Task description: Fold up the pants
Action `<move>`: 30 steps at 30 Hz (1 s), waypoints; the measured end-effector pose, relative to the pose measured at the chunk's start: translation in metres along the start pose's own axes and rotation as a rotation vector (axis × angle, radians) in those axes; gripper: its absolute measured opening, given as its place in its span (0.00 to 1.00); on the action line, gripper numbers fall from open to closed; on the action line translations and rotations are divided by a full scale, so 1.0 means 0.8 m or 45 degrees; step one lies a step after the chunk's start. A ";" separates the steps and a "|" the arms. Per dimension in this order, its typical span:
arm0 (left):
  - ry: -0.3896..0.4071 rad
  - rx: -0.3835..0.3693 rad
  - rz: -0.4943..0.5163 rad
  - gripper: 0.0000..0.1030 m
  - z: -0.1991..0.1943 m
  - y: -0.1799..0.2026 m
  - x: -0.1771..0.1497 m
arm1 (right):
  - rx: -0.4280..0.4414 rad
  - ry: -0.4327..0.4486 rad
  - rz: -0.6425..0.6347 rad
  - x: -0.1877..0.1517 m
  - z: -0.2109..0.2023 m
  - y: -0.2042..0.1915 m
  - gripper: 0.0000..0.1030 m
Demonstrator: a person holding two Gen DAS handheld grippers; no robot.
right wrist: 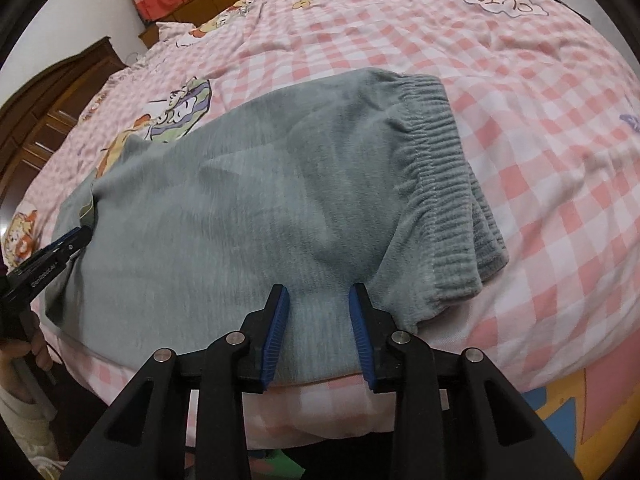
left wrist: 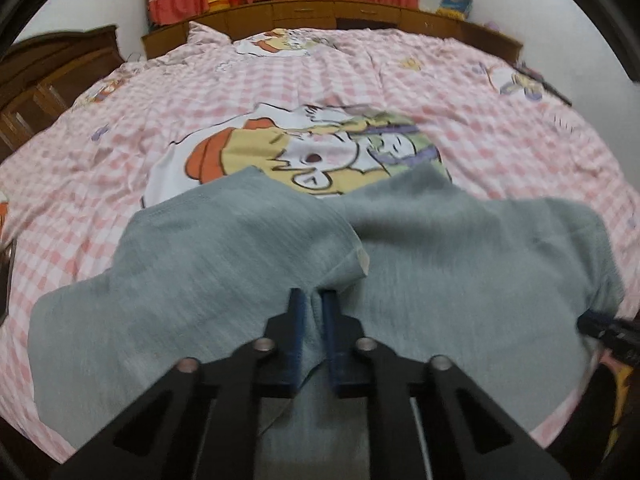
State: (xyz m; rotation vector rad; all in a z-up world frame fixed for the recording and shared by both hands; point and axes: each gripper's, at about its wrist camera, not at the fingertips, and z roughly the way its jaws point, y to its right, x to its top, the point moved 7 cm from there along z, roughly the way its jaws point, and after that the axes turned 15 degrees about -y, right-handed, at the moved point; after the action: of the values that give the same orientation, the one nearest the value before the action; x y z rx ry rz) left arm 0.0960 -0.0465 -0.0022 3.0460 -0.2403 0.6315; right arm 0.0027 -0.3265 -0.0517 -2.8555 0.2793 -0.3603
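Pants [right wrist: 248, 208] lengthwise across bed, waistband rightward

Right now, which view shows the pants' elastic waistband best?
The right wrist view: the ribbed waistband lies in full sight on the checked bedcover. The left wrist view shows only the plain grey cloth of the pants, no waistband.

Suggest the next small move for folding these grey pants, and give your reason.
Probably close the right gripper on the near edge of the grey pants, beside the waistband. Its jaws stand open around the cloth, while the left gripper is already shut on it, so both can then lift together.
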 end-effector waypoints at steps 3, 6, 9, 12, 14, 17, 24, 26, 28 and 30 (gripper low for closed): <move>0.053 0.001 -0.073 0.07 -0.030 -0.026 -0.002 | 0.019 0.006 0.010 -0.001 0.000 0.000 0.33; 0.095 0.031 -0.154 0.07 -0.060 -0.063 -0.011 | 0.012 0.005 -0.003 -0.001 -0.001 -0.001 0.34; 0.118 0.071 -0.273 0.07 -0.086 -0.115 -0.029 | -0.003 0.005 -0.022 -0.002 -0.002 -0.005 0.37; 0.097 0.110 -0.375 0.07 -0.095 -0.162 -0.053 | -0.024 0.005 -0.023 -0.002 -0.004 -0.007 0.38; 0.083 0.152 -0.424 0.07 -0.093 -0.187 -0.068 | -0.052 0.005 -0.021 -0.001 -0.005 -0.010 0.38; 0.059 0.156 -0.499 0.07 -0.082 -0.216 -0.088 | -0.100 0.000 -0.021 0.001 -0.010 -0.016 0.38; 0.026 0.168 -0.609 0.07 -0.068 -0.271 -0.120 | -0.117 -0.052 -0.069 -0.006 -0.018 -0.040 0.38; 0.014 0.146 -0.608 0.07 -0.065 -0.272 -0.122 | -0.116 -0.062 -0.110 -0.009 -0.018 -0.053 0.38; 0.007 0.145 -0.592 0.07 -0.060 -0.273 -0.122 | -0.103 -0.072 -0.159 -0.013 -0.018 -0.070 0.38; -0.009 0.126 -0.584 0.08 -0.053 -0.270 -0.122 | -0.092 -0.083 -0.225 -0.018 -0.016 -0.092 0.38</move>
State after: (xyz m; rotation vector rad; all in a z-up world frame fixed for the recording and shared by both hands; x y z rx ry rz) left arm 0.0239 0.1836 0.0001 3.0252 0.4903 0.6086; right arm -0.0031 -0.2562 -0.0235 -2.9647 0.0280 -0.2949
